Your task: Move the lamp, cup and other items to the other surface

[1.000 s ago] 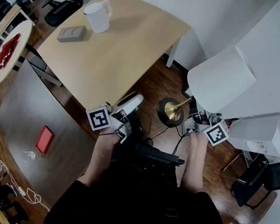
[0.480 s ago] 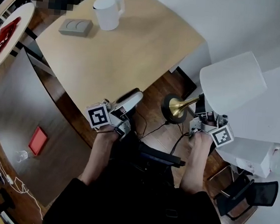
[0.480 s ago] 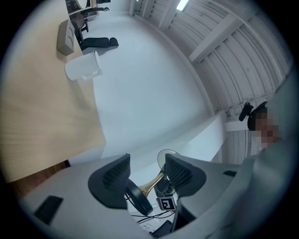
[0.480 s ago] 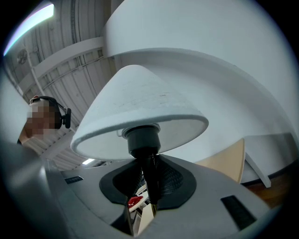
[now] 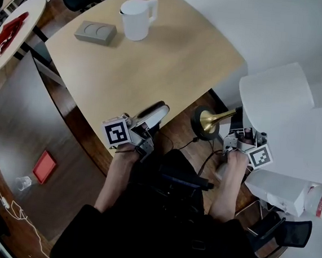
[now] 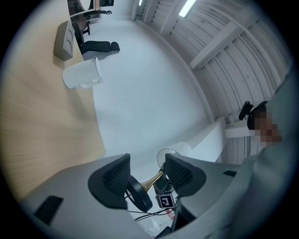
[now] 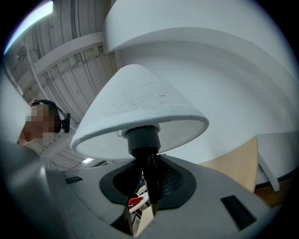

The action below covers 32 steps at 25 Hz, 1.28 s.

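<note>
A lamp with a white shade [image 5: 277, 103], brass stem and black round base [image 5: 202, 124] hangs tilted in the air beside the wooden table [image 5: 155, 68]. My right gripper [image 5: 237, 133] is shut on its dark stem just under the shade; in the right gripper view the stem [image 7: 148, 175] runs between the jaws of my right gripper [image 7: 149, 189], below the shade [image 7: 140, 112]. My left gripper [image 5: 153, 116] is at the table's near edge, open and empty; past its jaws [image 6: 145, 175] the lamp base [image 6: 140, 196] shows. A white cup [image 5: 137, 18] and a grey box [image 5: 95, 32] stand at the table's far end.
A large grey surface [image 5: 20, 118] lies to the left with a red flat item [image 5: 44, 166] on it. At the far left is a round table [image 5: 11, 32] with something red. A white box [image 5: 279, 191] and a black chair [image 5: 287, 231] are at the right. A black cable trails from the lamp.
Both grippers and the lamp have moved closer to the wooden table; the lamp base now hangs near the table's corner. The right gripper's hold on the lamp is unchanged.
</note>
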Each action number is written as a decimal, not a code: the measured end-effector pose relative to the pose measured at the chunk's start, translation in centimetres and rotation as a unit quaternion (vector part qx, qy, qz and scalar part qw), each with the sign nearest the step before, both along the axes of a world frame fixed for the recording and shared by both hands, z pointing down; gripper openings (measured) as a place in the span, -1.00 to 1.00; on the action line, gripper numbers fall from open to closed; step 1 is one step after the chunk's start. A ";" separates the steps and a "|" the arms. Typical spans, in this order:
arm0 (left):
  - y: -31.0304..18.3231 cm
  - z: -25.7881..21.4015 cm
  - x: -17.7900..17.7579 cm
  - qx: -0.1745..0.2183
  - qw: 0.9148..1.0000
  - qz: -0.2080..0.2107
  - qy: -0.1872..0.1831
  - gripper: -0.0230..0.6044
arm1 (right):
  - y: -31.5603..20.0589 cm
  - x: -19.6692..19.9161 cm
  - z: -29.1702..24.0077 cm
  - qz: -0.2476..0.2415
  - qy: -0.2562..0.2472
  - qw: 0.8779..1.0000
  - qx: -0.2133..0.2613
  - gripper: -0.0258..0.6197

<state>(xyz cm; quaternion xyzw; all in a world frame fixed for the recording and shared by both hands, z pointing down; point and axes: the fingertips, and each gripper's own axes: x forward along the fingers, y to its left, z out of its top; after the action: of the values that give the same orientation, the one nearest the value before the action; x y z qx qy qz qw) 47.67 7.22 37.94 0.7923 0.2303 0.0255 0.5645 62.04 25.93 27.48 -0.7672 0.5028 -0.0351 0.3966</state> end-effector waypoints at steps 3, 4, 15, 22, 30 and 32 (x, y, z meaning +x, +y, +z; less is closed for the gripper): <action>-0.2 -0.7 -0.2 0.003 1.000 -0.007 0.008 -0.17 | -0.5 0.0 -0.4 -0.008 0.000 1.000 0.002 -0.63; -0.9 -0.9 -0.2 0.003 1.000 -0.010 0.011 -0.17 | -1.3 0.1 -0.7 -0.012 0.002 1.000 0.002 -0.63; -7.6 -0.9 -0.6 -0.009 0.999 -0.039 0.025 -0.17 | -9.4 1.3 -0.1 -0.037 0.003 0.999 -0.017 -0.63; -8.6 -1.1 0.7 -0.005 0.998 -0.053 0.021 -0.17 | -11.3 3.2 0.5 -0.054 0.000 0.998 -0.022 -0.63; -6.9 -0.5 5.7 0.010 0.998 -0.065 -0.005 -0.17 | -10.6 8.4 1.3 -0.079 -0.010 0.997 -0.011 -0.63; -6.1 -0.6 7.4 0.014 0.997 -0.070 -0.009 -0.17 | -10.2 10.3 1.5 -0.086 -0.013 0.996 -0.009 -0.63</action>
<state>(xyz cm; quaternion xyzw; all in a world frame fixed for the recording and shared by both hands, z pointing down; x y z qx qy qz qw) 55.10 1.12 37.36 0.8138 0.1692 -0.0038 0.5560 72.34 15.71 28.95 -0.7241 0.5617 -0.0837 0.3914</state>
